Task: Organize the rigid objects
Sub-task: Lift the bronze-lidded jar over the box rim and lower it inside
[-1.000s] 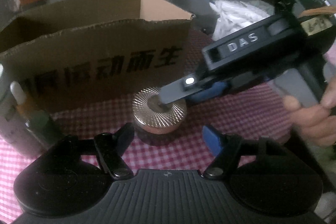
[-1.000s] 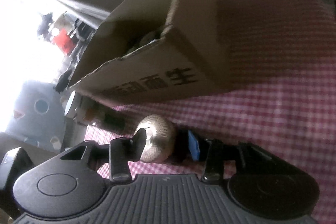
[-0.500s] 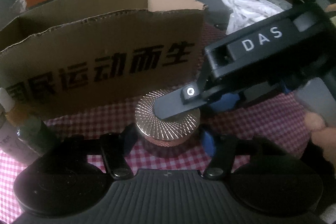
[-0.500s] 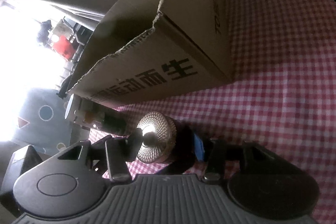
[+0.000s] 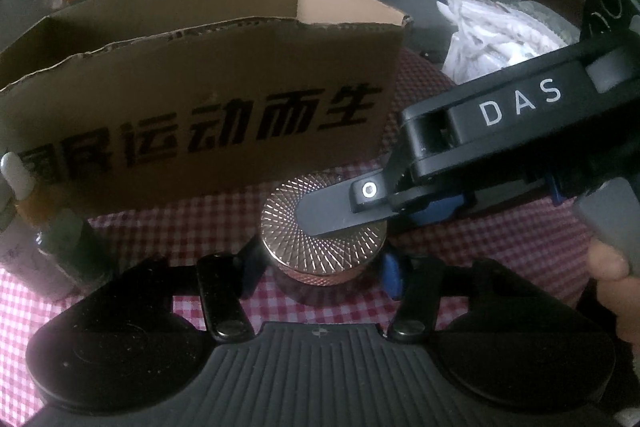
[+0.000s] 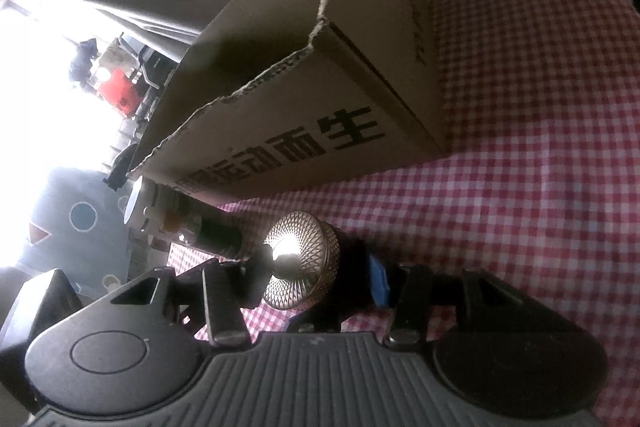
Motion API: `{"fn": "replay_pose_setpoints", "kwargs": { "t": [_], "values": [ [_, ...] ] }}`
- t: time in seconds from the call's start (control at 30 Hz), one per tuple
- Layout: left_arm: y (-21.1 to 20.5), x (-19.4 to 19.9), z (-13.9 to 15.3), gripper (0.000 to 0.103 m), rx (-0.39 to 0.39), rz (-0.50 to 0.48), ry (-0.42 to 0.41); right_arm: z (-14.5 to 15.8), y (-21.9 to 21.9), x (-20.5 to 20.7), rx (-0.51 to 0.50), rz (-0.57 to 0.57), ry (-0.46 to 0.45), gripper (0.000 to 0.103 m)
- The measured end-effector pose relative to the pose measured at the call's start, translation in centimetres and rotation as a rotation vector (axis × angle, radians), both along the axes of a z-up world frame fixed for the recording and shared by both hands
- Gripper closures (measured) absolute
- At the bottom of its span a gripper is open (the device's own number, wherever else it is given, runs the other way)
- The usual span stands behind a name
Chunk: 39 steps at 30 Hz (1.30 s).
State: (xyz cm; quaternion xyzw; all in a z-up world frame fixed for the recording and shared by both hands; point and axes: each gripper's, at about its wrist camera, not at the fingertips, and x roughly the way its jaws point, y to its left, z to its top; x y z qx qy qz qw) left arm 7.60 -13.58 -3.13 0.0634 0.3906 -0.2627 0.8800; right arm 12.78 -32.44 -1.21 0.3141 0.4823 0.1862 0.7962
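- My left tongs stood apart, flanking the gold-lidded jar on the checked surface before the cardboard box.
- My right tongs bracketed the jar top and bottom; whether they were clamped, I could not tell.
- Judged best: seat one firm grip below the lid before lifting boxward.

Over the last second the left gripper closes in on the round jar with the ribbed copper-gold lid; its fingers now flank the jar body, where earlier the jar sat ahead of the fingertips. The right gripper shifts from a slanted reach at the lid centre to lying across the lid, with the jar now deeper between its fingers.
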Motion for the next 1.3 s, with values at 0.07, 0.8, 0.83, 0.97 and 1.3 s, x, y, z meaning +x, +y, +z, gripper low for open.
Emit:
{"fn": "replay_pose_setpoints", "kwargs": {
  "t": [0.07,0.8,0.83,0.97,1.3],
  "values": [
    [0.2,-0.3,0.4,0.047,0.001,0.007,-0.007,0.3,0.1,-0.1,0.002,0.001,-0.002,0.051],
    [3.0,-3.3,6.9,0.047,-0.051,0.106,-0.123,7.4,4.2,-1.5,-0.043,0.077,-0.163,0.051],
    [3.1,-3.2,7.3,0.047,-0.055,0.11,-0.128,7.9,4.3,-1.3,-0.046,0.081,-0.172,0.051],
    [3.2,-2.2,9.2,0.047,-0.079,0.12,-0.15,10.0,4.4,-0.5,-0.062,0.091,-0.208,0.051],
    [2.7,4.9,13.6,0.047,-0.175,0.166,-0.169,16.5,4.5,5.7,-0.171,0.137,-0.305,0.051]
  ]
}}
